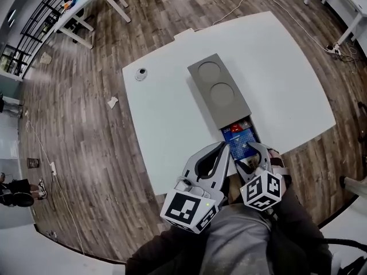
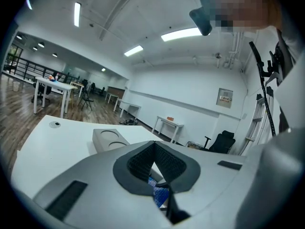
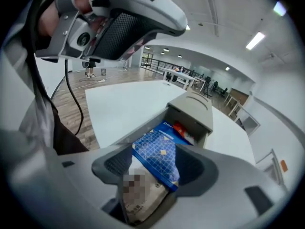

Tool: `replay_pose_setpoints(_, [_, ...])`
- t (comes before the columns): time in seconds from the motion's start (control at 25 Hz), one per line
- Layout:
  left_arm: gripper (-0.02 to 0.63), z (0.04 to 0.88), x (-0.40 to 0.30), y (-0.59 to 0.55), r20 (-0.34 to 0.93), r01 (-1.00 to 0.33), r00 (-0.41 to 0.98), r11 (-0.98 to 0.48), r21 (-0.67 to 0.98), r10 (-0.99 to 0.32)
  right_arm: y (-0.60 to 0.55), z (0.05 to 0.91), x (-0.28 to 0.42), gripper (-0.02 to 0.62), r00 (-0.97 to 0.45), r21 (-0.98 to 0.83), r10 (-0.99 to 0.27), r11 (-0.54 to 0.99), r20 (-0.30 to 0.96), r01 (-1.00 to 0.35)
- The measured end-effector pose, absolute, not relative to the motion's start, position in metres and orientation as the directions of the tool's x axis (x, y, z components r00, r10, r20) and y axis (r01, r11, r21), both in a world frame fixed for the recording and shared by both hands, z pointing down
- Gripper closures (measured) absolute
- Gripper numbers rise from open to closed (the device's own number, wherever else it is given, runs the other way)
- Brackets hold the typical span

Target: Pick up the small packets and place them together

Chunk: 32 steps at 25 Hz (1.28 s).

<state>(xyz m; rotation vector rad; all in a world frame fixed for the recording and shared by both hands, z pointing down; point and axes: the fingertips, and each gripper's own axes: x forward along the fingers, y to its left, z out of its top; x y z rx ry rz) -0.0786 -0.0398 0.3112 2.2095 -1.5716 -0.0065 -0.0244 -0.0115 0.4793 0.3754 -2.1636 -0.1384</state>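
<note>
White table w/ round cap, wood floor.

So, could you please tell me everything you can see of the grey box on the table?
The grey box is a long, flat, matte block, plastic or card by its look. It lies flat and diagonally on the white table, close to the edge by the person. Its top has two shallow round recesses, one behind the other, and nothing rests on them. The end nearest the person is an open compartment holding blue packets and a red packet.
</note>
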Motion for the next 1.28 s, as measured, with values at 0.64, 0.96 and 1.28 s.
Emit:
replay_pose_setpoints(0.64, [0.603,0.337,-0.097,-0.078,0.273,-0.865,0.416,-0.284,0.414,-0.868,-0.023,0.470,-0.032,0.557,-0.463,0.233,-0.256,0.967,0.849,-0.107])
replay_pose_setpoints(0.96, [0.603,0.320,-0.084,-0.061,0.269,-0.892,0.371,-0.260,0.370,-0.889,-0.019,0.454,-0.027,0.563,-0.505,0.280,-0.280,0.957,0.816,-0.078])
replay_pose_setpoints(1.28, [0.603,0.293,-0.062,-0.014,0.256,-0.936,0.260,-0.178,0.303,-0.931,0.016,0.452,-0.005,0.551,-0.548,0.233,-0.203,0.972,0.811,-0.015])
